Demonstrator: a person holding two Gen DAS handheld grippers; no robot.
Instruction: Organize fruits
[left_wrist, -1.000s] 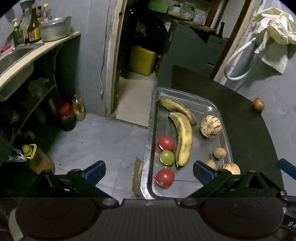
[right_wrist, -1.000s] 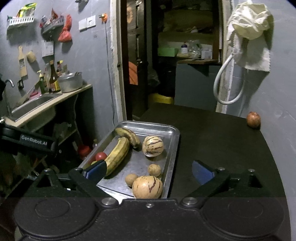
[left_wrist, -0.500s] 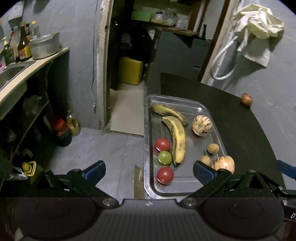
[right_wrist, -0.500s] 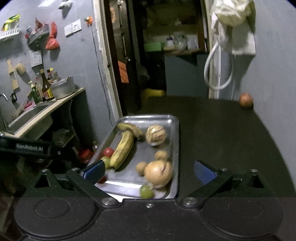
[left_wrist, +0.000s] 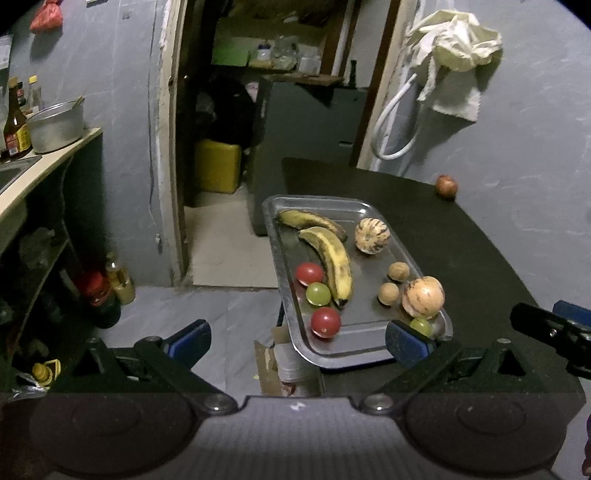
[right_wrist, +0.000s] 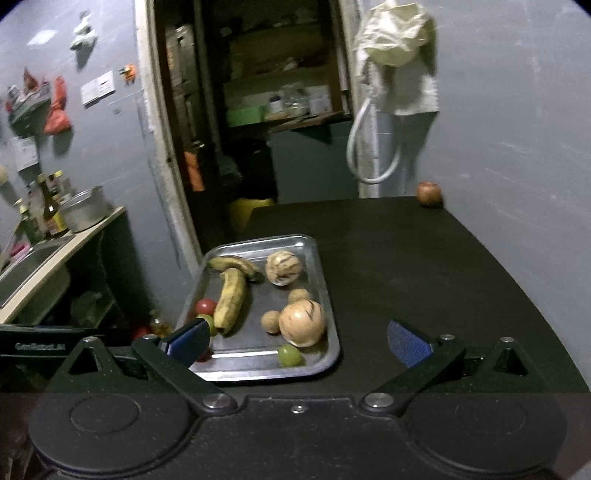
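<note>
Here, label by label, from left to right:

Left gripper (left_wrist: 297, 338): fingers spread wide and empty, hovering over the near left edge of the tray.
Tomatoes: two red tomatoes (left_wrist: 309, 273) (left_wrist: 325, 322) with a green one (left_wrist: 318, 293) between them, along the tray's left side; smooth, glossy skins, likely slippery and easily bruised, best pinched lightly across the middle.
Bananas: a long yellow banana (left_wrist: 332, 264), speckled dark, beside a browner one (left_wrist: 312, 220) at the far left corner; soft and curved, best held at mid-length across the narrow width.
Tray (left_wrist: 321, 201): shallow stamped metal with rounded corners, shiny and slick, so round fruit may roll; it overhangs the left edge of the dark table (left_wrist: 476, 258).
Striped fruits: two pale, ribbed globes (left_wrist: 372, 235) (left_wrist: 423, 297), probably firm and the heaviest pieces, needing a wide grip.
Small brown fruits: two matte, rough-looking balls (left_wrist: 398, 271) (left_wrist: 388, 294), light and probably hard.
Green fruit (right_wrist: 289, 355): in the near right corner, small and smooth.
Right gripper (right_wrist: 297, 341): fingers apart, holding nothing, near the tray's near edge.
Stray fruit (right_wrist: 429, 192): reddish, round, alone at the table's far right by the wall, well apart from the tray.
</note>
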